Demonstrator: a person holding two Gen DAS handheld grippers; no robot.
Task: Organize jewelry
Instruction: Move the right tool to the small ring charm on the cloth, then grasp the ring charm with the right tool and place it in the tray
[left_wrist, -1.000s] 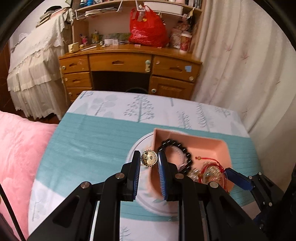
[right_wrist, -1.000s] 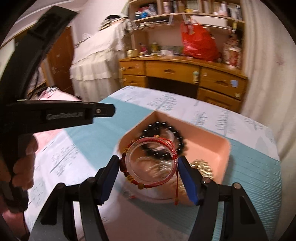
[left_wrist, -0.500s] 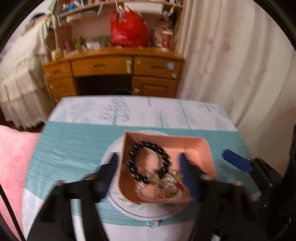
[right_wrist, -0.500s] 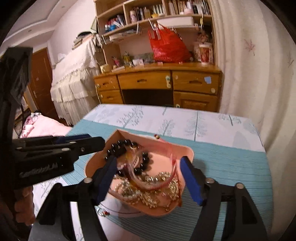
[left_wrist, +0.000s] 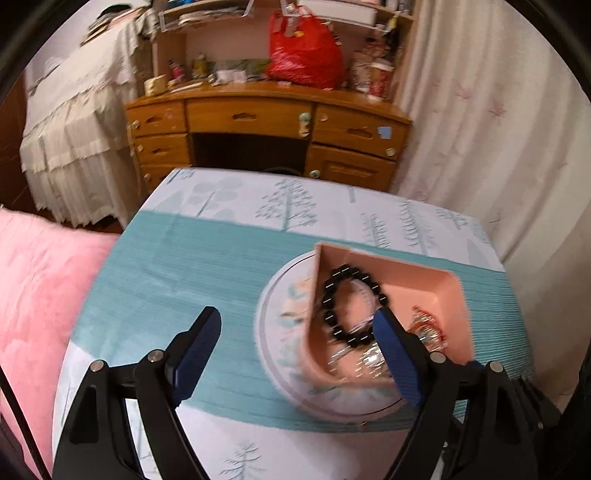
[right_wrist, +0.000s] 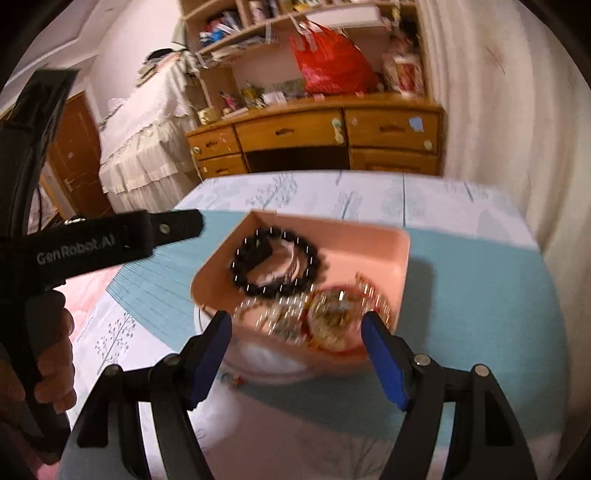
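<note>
Since a second ago the left tool (left_wrist: 297, 345) has let go of the small gold piece it pinched, and its jaws have just been opening; in the left wrist view they now stand wide apart with nothing clamped between the blue pads (left_wrist: 192, 356). One pad hangs over the teal band of the cloth-covered desk (left_wrist: 184, 266), the other over the near part of the pink tray (left_wrist: 424, 273), though whether it touches the tray I cannot tell. That tray sits on a round white plate (left_wrist: 273, 332) toward the desk's right edge, and in it lie a black bead bracelet (left_wrist: 351, 306), a red string bracelet (left_wrist: 428, 321) and a blurred glittering heap (left_wrist: 371, 356). From the right wrist view, the right tool (right_wrist: 297, 345) has dropped the clear red-trimmed bangle it carried earlier; its jaws have been opening too and now stand released, holding nothing, poised just before the tray's near wall (right_wrist: 280, 343). Inside, the black beads (right_wrist: 277, 262) lie toward the far left corner, while gold and silver chains mixed with red cord (right_wrist: 325, 314) pile against the near side, too smeared to separate. At the left of this view a hand (right_wrist: 51, 365) grips the black handle of the left tool (right_wrist: 110, 243) above the desk's left edge.
</note>
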